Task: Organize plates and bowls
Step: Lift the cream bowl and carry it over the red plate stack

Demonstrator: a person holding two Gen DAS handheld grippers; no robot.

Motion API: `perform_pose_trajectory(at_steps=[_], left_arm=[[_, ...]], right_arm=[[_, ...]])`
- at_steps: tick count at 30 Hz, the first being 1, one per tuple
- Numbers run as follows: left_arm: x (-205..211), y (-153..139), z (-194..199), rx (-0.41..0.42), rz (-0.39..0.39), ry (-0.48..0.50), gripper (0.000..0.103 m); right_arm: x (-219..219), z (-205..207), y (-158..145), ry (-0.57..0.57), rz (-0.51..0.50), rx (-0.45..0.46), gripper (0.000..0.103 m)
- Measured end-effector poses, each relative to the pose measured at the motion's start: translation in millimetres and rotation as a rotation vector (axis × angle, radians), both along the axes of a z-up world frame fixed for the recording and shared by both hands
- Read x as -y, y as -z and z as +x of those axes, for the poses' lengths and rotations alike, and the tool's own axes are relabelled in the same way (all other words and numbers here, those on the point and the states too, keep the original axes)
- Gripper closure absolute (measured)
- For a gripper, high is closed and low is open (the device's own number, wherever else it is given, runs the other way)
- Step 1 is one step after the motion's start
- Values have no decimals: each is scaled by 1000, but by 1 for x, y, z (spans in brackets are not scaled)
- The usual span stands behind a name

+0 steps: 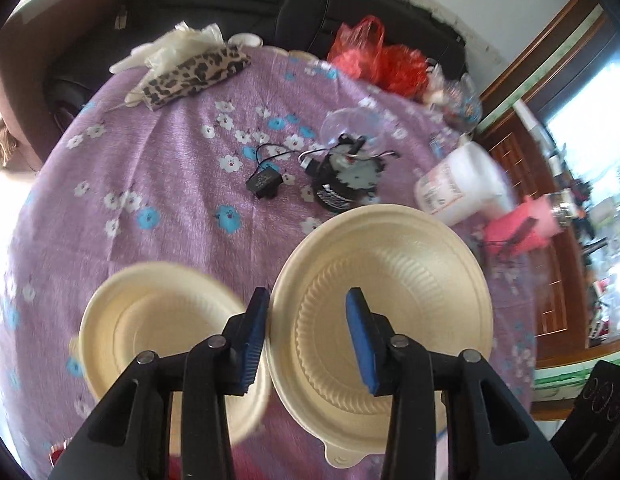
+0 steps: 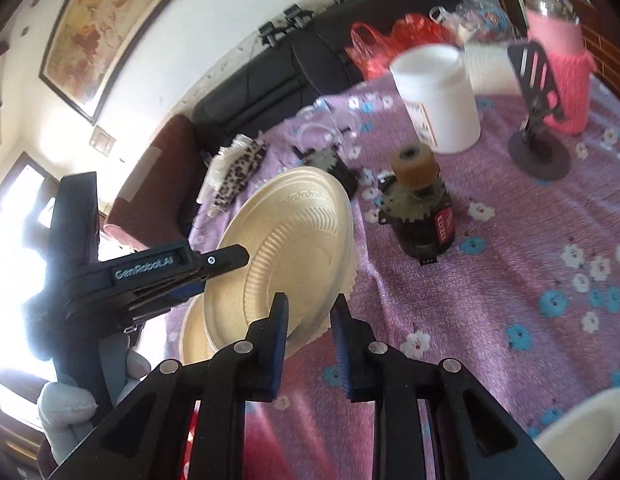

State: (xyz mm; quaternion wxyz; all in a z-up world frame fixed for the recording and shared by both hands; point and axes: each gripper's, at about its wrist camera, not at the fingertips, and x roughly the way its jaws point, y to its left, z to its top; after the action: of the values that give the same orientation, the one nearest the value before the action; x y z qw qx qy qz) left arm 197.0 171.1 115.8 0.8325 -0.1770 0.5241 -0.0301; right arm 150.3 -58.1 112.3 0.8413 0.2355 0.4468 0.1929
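The left gripper's [image 1: 308, 340] fingers [image 1: 360, 338] straddled the tilted cream ridged disposable bowl's [image 1: 390, 280] rim unclosed, and the right gripper [image 2: 308, 342] gaped too; best to seat the rim deeply before clamping.

White lettering reading "GenRobot.AI" stood on the black plastic left gripper [image 2: 158, 276]. The label on the white plastic jar [image 2: 438, 100] and the raised mark on the cream disposable plate [image 2: 286, 240] were too blurred to read.
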Motion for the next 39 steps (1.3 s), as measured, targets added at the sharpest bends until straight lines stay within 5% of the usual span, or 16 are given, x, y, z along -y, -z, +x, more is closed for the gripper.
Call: perform_pose_trajectory(at_steps=[14,21,26,39], left_arm=[[-58,-45,-158,186,-148,-168,65],[-101,-34,-231,238,-195,-277,65],[-115,-21,-265,252,-152,-327,64],[-140,23,-292,224,-185,-401,61]], right_arm=[[-43,-112,-52,-143,-12,141,77],[-82,-154,-39,-239,0,120,77],[-111,-174,-23,-293,-25,109,77],[-141,-190,13,-354,-91,84,77]])
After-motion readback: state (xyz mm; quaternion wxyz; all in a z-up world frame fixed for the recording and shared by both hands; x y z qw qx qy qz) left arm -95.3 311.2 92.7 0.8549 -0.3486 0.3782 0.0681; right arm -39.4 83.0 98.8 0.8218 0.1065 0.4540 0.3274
